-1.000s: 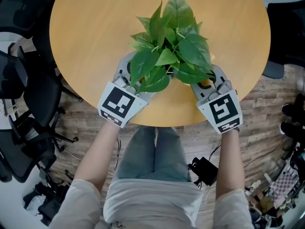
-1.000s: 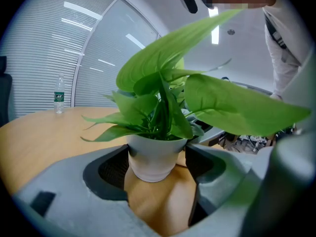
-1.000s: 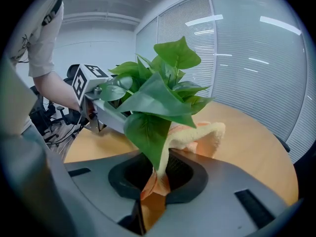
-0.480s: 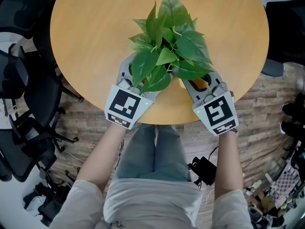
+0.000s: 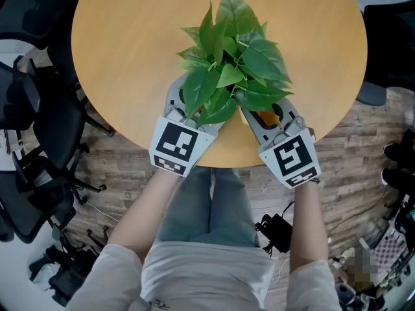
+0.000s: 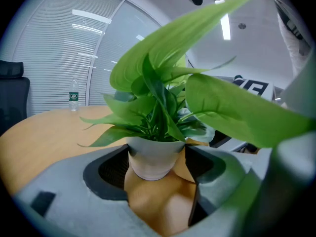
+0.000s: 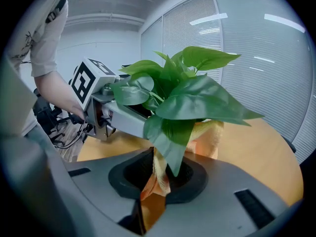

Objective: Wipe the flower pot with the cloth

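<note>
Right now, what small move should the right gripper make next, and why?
Probably sweep the cloth sideways along the flower pot: the right gripper pinches it by the pot's wall, and the left gripper steadies the pot.

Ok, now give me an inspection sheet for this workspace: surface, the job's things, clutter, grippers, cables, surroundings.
Surface: round wooden table.
Job's things: white flower pot with a leafy plant, near the table's front edge; orange cloth against the pot.
Clutter: water bottle standing on the table's far side.
Grippers: left gripper closed on the flower pot; right gripper closed on the cloth.
Cables: black adapter and cable on the floor.
Surroundings: black office chairs, window blinds.
</note>
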Demonstrator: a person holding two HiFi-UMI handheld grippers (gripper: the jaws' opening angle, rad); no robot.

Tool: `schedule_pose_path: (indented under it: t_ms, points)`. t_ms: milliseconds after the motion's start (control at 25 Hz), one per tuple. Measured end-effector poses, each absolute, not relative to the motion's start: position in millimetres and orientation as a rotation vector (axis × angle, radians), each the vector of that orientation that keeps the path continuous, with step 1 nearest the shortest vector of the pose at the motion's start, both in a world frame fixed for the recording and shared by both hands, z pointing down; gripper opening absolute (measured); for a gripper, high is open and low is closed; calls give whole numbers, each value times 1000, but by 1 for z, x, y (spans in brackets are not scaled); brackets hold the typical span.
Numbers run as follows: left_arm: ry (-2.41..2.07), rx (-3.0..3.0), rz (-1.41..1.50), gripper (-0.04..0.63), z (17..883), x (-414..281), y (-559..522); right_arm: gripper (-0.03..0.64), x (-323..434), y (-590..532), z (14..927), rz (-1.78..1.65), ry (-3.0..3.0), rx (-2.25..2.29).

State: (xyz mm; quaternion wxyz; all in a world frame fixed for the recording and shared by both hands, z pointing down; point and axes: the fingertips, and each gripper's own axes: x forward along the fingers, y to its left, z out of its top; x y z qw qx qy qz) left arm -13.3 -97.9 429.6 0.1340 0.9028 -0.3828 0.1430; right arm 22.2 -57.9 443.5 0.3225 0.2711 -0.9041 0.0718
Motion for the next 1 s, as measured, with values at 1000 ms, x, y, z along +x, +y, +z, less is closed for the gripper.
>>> schedule_pose_path:
  t_ms: [1000]
  points:
    - [-1061, 2626, 434, 360, 429, -10, -69, 55, 32, -55, 442, 236, -2393, 740]
